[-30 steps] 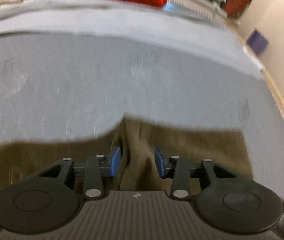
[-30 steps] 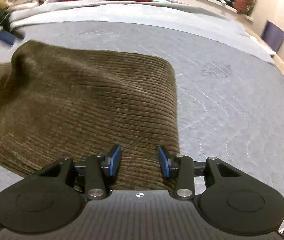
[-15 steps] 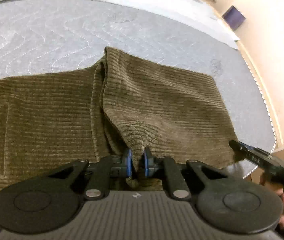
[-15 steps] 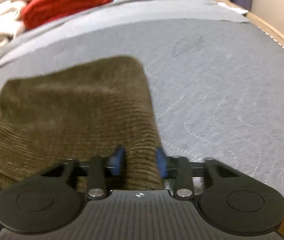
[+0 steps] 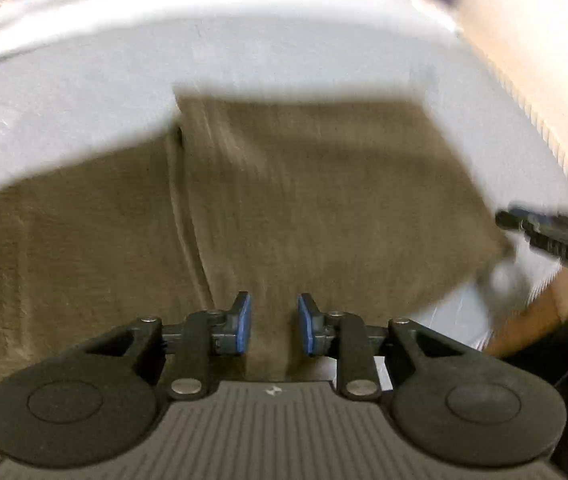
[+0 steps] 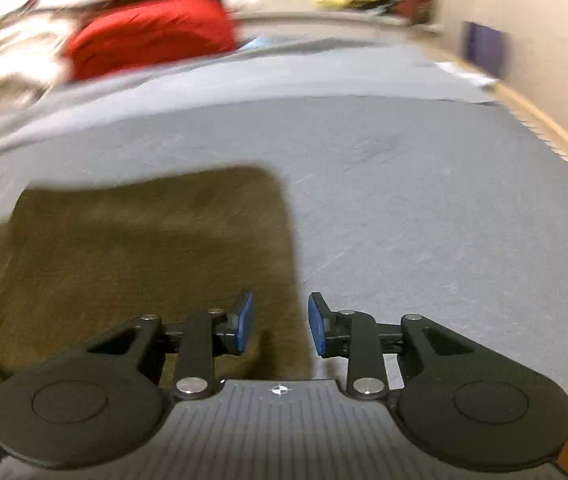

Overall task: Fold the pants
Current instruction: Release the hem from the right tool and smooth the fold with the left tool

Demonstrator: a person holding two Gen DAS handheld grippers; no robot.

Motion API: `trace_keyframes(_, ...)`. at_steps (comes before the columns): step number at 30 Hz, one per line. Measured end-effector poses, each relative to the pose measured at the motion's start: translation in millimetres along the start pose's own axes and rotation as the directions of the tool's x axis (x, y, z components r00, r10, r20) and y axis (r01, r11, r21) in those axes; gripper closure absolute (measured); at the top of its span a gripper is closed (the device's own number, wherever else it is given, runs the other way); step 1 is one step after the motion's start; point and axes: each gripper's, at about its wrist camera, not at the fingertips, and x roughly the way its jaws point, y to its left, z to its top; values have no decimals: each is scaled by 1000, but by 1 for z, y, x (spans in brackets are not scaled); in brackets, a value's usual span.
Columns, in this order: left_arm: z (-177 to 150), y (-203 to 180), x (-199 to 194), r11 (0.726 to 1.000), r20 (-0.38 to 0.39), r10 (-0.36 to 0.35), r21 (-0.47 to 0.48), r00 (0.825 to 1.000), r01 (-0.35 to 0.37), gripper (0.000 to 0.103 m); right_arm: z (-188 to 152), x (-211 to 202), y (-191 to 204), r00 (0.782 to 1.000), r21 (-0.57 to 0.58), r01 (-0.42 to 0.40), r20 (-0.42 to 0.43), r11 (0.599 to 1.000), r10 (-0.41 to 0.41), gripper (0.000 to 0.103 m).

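The brown corduroy pants [image 5: 324, 208] lie flat on the grey quilted bench [image 6: 424, 208], spreading ahead of and beneath both pairs of jaws. The left gripper [image 5: 271, 326] has just been opening, its jaws released above the cloth. The right gripper [image 6: 279, 326] has its jaws apart over the pants' right edge, grasping nothing.

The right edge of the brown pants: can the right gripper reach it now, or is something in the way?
Probably yes. The right gripper has its jaws apart, and the edge of the brown pants runs between them on the grey cover. Nothing else lies there.
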Motion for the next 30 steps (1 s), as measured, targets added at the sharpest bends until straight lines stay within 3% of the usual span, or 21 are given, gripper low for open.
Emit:
trace_keyframes(1,-5,-3,14,999,-55,28,36,998,-26,75,-6,12,3,997,-36,1,-82,999,-4,70)
trace_keyframes(2,-6,-7,17,998,-45,42,58,998,-40,75,-15,22,4,988,-60,29,-147,998,-37,60)
trace_keyframes(3,-4,-10,13,997,-31,54,63,998,-52,75,-18,24,3,987,-52,48,-151,997,-55,55)
trace_keyframes(5,1,-10,-2,997,26,53,57,998,-54,72,-11,16,-2,992,1,45,-120,999,-44,55)
trace_keyframes(8,-2,-18,-13,995,76,60,71,995,-65,67,-5,-2,-3,1000,3,26,-10,1000,-26,55)
trace_keyframes(10,-1,-10,-8,996,42,46,77,998,-50,61,-11,9,2,998,-52,31,-61,998,-34,55)
trace_keyframes(12,-7,-9,7,992,-46,88,98,995,-83,53,-23,25,3,987,-94,51,-148,994,-65,51)
trace_keyframes(14,-7,-10,5,992,-41,96,91,995,-92,48,-19,22,-1,989,-51,57,-135,997,-64,50)
trace_keyframes(18,-2,-12,-32,994,78,39,95,996,-46,44,-3,-7,-7,999,-23,49,-10,999,-49,50)
trace_keyframes(22,-4,-15,-51,995,189,20,92,982,-38,35,28,-44,-16,986,7,53,155,999,-54,48)
trace_keyframes(26,-15,-14,-71,992,304,21,109,953,-56,33,58,-76,-20,960,23,-23,280,999,16,40)
trace_keyframes(30,-30,-6,-96,993,417,37,88,908,-80,25,61,-90,-13,927,37,-86,369,996,66,34)
